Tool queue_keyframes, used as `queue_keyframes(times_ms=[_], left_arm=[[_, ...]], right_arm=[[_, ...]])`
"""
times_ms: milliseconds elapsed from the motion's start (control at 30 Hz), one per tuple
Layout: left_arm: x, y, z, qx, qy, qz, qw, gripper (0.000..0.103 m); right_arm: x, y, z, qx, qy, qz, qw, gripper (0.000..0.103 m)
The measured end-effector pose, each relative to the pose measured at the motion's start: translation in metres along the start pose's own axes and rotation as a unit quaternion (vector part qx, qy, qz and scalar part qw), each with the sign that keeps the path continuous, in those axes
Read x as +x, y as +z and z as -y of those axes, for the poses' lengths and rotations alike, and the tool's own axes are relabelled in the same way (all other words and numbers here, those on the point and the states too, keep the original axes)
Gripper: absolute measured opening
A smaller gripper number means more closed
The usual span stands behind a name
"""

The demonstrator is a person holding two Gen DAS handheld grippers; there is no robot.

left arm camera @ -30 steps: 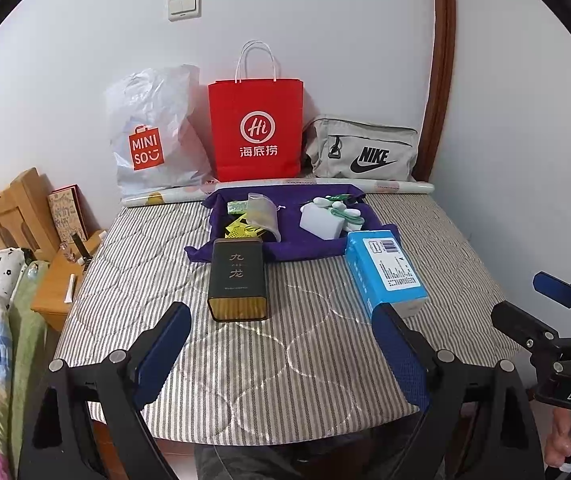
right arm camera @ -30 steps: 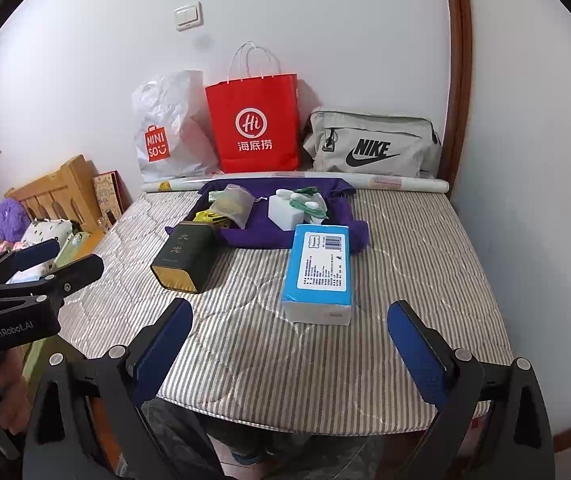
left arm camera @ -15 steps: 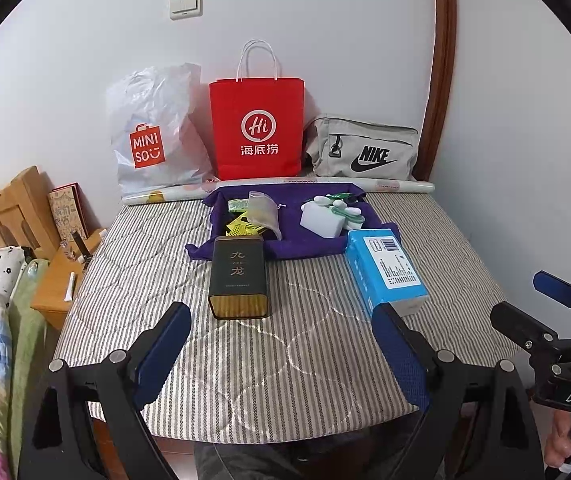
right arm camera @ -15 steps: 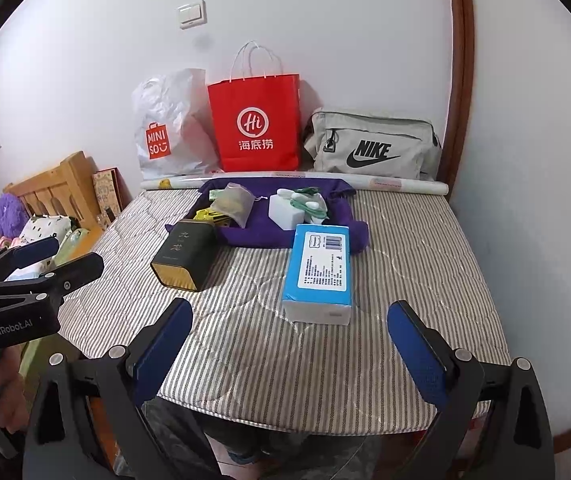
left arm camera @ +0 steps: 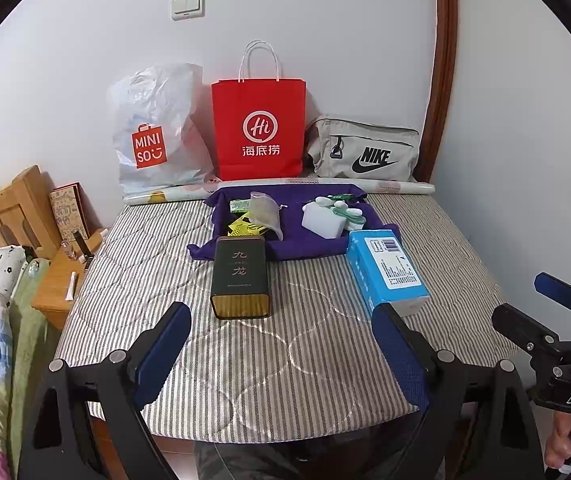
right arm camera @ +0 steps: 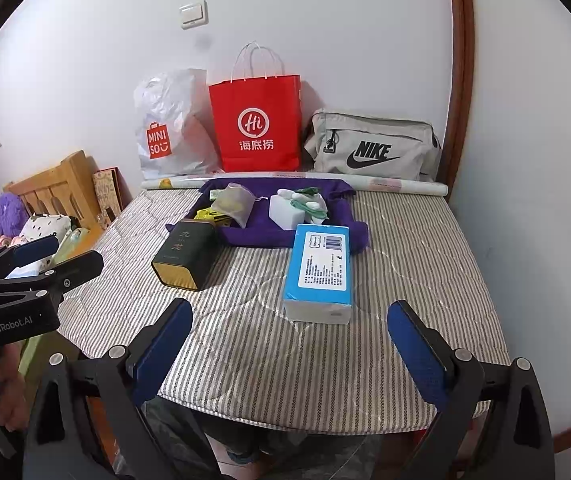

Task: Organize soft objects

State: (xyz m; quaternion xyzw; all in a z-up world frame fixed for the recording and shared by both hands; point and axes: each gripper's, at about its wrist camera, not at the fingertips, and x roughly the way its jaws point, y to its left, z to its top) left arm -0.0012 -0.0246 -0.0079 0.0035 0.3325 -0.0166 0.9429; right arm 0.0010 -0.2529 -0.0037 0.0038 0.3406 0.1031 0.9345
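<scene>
The purple cloth (left arm camera: pixel 305 240) lies long-ways near the mattress's (left arm camera: pixel 245 360) far edge, straight ahead of both wide-open, empty grippers, the left gripper (left arm camera: pixel 281 344) and the right gripper (right arm camera: pixel 289 340).

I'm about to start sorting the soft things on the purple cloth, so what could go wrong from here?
1. The dark tin and blue box lie in front of the purple cloth; reaching over could knock them.
2. The small items lie loose on the cloth; tugging it may scatter the white block and clear pouch.
3. The blue box sits nearer the mattress's front edge and might slide off.
</scene>
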Motion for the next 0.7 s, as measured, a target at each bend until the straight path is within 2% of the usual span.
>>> queue_keyframes(times_ms=[700], left_arm=[[0.0031,0.0036,-0.0005,0.002,0.001,0.002,1.0000,0.092]], right_arm=[[0.0009,-0.0016,-0.0007,0.001,-0.002,0.001,1.000,0.097]])
